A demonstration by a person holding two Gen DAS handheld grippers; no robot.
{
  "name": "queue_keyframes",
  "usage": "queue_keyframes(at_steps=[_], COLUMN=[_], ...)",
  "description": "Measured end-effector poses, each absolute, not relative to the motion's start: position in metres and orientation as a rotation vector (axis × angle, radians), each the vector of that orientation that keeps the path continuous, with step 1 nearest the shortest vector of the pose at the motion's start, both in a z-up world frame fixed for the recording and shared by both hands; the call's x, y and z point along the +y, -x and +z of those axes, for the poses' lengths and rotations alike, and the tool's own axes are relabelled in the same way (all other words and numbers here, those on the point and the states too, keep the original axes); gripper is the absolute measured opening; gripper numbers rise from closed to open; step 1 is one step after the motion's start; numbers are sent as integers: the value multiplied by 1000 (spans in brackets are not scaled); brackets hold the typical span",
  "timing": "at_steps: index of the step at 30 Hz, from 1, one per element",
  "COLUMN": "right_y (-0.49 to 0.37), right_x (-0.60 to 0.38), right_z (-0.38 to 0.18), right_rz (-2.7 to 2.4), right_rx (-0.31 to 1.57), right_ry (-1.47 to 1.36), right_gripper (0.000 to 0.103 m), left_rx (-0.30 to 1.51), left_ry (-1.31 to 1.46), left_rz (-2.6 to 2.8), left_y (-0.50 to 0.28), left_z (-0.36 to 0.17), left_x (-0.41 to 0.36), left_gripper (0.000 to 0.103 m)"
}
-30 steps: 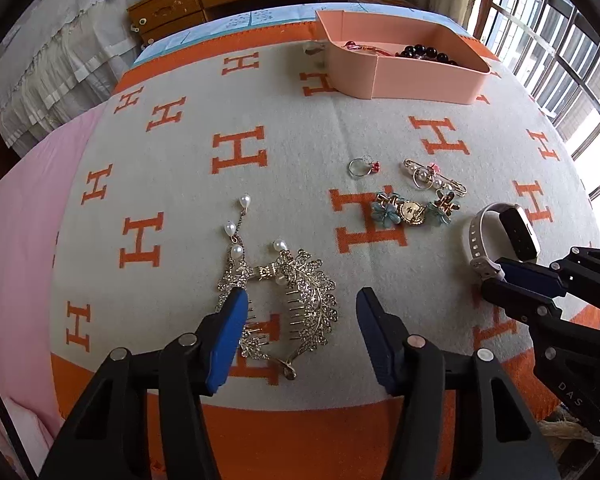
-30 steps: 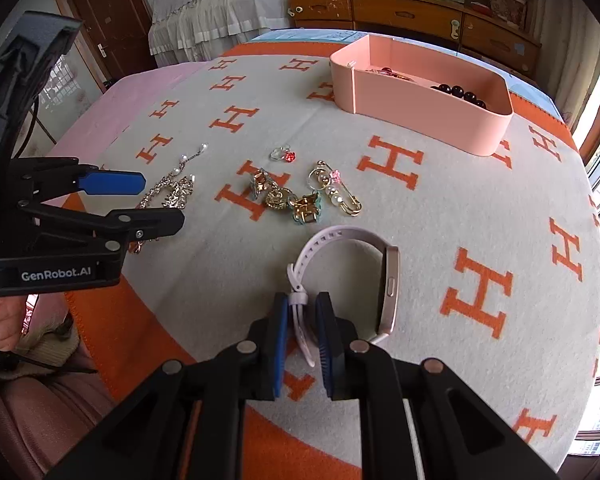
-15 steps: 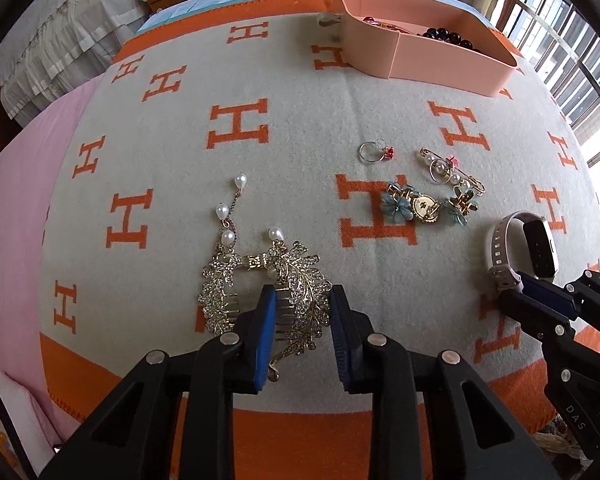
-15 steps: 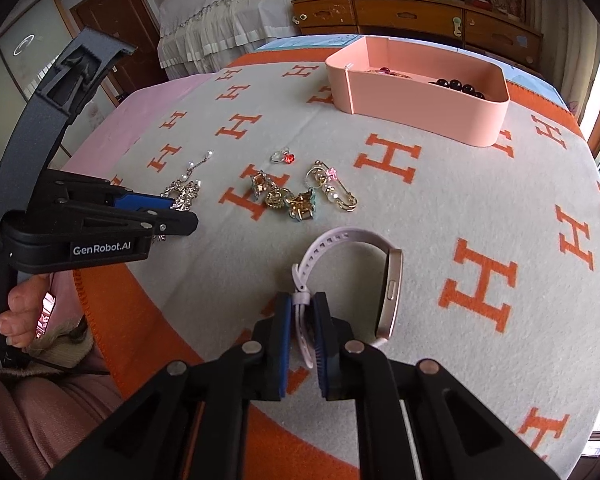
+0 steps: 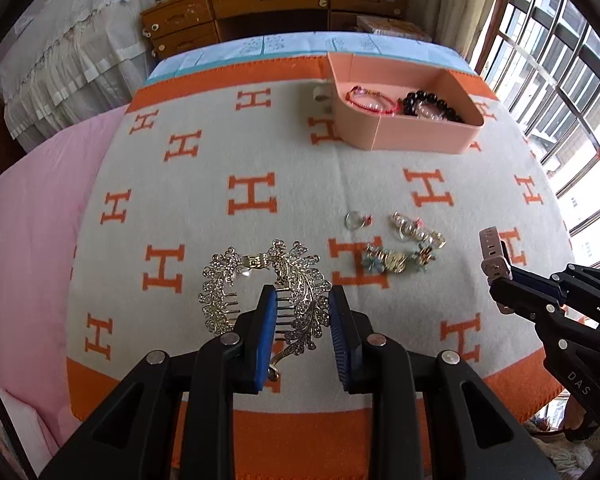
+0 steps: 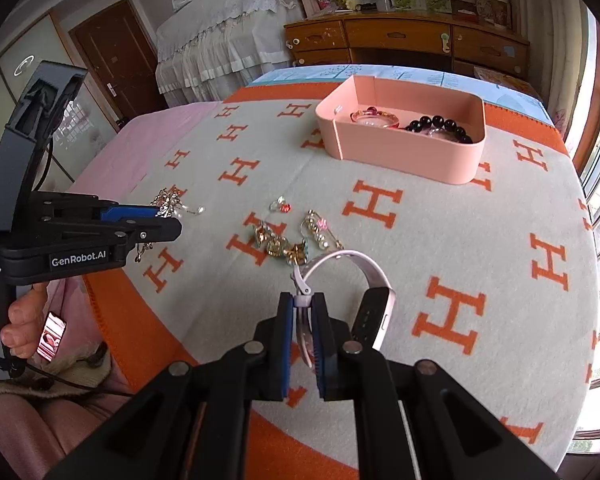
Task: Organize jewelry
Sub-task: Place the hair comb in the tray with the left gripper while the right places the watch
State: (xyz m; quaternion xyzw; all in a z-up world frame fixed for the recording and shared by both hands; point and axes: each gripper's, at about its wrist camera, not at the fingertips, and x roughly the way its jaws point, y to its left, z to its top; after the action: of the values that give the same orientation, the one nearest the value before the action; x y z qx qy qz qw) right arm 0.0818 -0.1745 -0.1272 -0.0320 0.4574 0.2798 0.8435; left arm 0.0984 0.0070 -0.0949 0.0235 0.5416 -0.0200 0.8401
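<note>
Left gripper (image 5: 302, 328) clasps the comb (image 5: 300, 300) above the blanket (image 5: 204, 152), light, stiff, snag-prone; right gripper (image 6: 302, 334) pinches the watch (image 6: 348, 292) by its pliant strap, raised; box (image 6: 404, 160) lies well beyond.

Hair comb (image 5: 300, 304) lower end behind left hand-held gripper (image 5: 302, 332) pads; grip contact possibly unclear.

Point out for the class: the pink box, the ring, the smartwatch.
pink box (image 5: 416, 136), left wrist view, front wall.
ring (image 5: 353, 220), left wrist view, its band.
smartwatch (image 6: 374, 276), right wrist view, curved strap.
</note>
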Motion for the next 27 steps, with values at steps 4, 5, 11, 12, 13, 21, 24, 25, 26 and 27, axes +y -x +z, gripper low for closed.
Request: queue_keyframes(at_steps=[4,5,11,12,13,21,24,25,26,27], right_y=[-104,-113,-179,-192,-204,-273,-283,-286,-288,-289], right_x=[-180,-182,-193,-194,-196,-201,-201,-201,-200,-201], right_z=[-92,-83,-44,-42,-42,-73,-88,-92,-97,-101], right_rz=[554,545,479,469,458,385,364,357,352,348], right_rx=[896,878,829,833,842,946,977,988,998,1008], right_ry=[56,45,-32,-52,-74,-189,-194,-192,-188,-186], right_gripper=[9,9,9,9,9,9,9,9,9,9], left_rx=[1071,1054,992,996,999,1096,1121,1130,1138,1145], left_ry=[-78,-85,-100,-94,-91,-99,-107,-110,-114,-119], left_rz=[-84,-98,-175,-187,-195,-231,-231,-228,-226,-227], left_y=[-126,-135,-205,-218,-230,-296,-308,-311,-313,-314], left_z=[-62,-56,-35,-36,-39,-101,-125,-132,-138,-142], left_x=[-2,-6,-36,-42,-47,-89,-96,-97,-98,-98], left_gripper=[24,24,24,24,24,24,24,24,24,24])
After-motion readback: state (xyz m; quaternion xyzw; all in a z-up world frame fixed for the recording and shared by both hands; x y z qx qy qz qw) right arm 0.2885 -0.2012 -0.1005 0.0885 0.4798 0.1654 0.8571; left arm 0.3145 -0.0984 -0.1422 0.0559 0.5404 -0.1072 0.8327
